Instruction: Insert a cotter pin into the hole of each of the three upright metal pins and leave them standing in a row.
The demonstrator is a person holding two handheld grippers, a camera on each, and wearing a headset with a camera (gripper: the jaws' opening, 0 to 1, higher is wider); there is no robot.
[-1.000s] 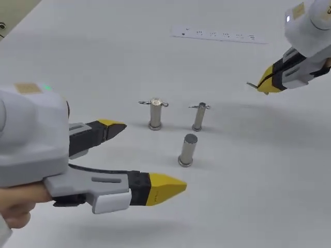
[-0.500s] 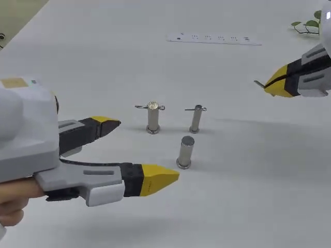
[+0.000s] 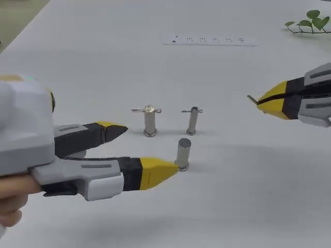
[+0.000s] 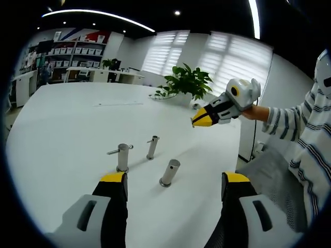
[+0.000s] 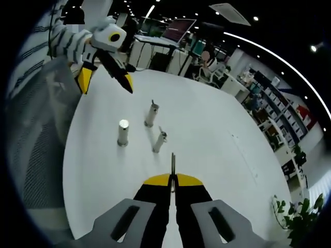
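White table (image 3: 243, 206) wide, open surface on all sides of the 3 pins. Far-left edge at top-left corner of head view. Power strip (image 3: 209, 40) well back, plant (image 3: 309, 20) at far right.

Rear left pin (image 3: 150, 124) and rear right pin (image 3: 192, 123) upright side by side, w/ inserted cotter pins (image 3: 138, 110) through their tops. Front pin (image 3: 183, 153) upright just ahead of them, nearer the rear right pin, not yet fitted.

Left gripper (image 3: 150, 149) low at left, pointing right across table, jaws spread wide. Near tip just beside front pin's base; touching or not, can't tell. Hand (image 3: 13, 206) round its grip at lower left.

Right gripper (image 3: 258, 101) at right edge of head view, raised, pointing left, well apart from pins. Jaws pinched tight on held cotter pin (image 3: 252, 98), which sticks out past tips. In left gripper view, held up over table's right side by other hand (image 4: 253, 111), striped sleeve (image 4: 295, 134) behind.
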